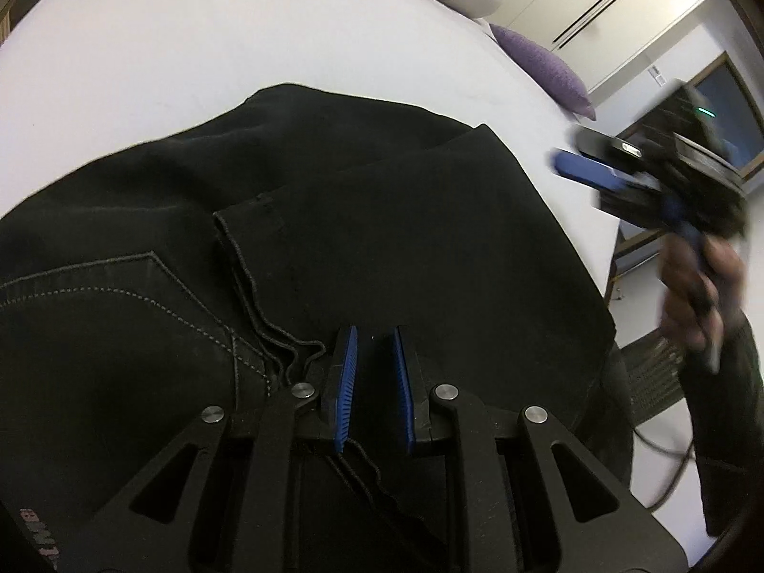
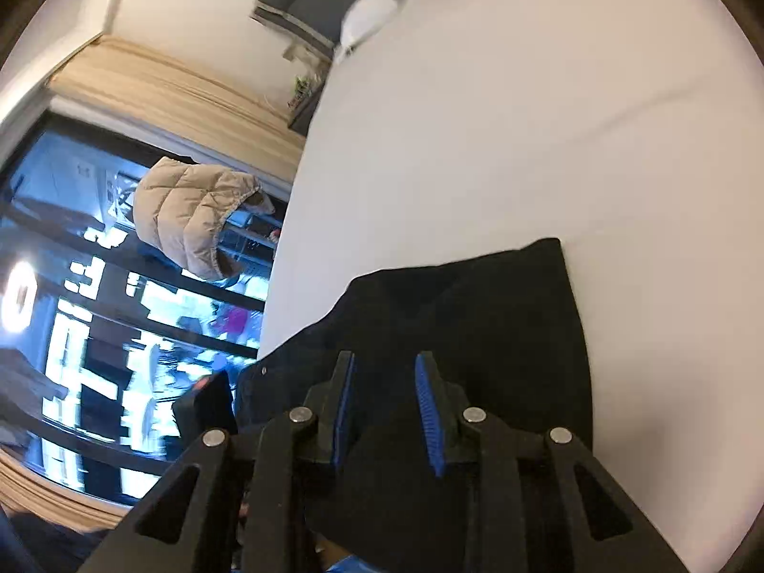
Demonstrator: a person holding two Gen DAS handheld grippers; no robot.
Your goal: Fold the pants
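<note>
Left wrist view shows the black pants (image 1: 334,219) folded near the bed's (image 1: 143,47) edge, both grippers (image 1: 373,334) (image 2: 384,358) parted and empty, so loose layers could slide apart.

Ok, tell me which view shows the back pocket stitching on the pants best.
The left wrist view: the back pocket with its pale stitching lies in plain sight on the black pants. The right wrist view shows only plain dark pants fabric, no pocket.

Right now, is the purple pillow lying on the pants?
No, the purple pillow sits apart from the black pants, with white bed between.
</note>
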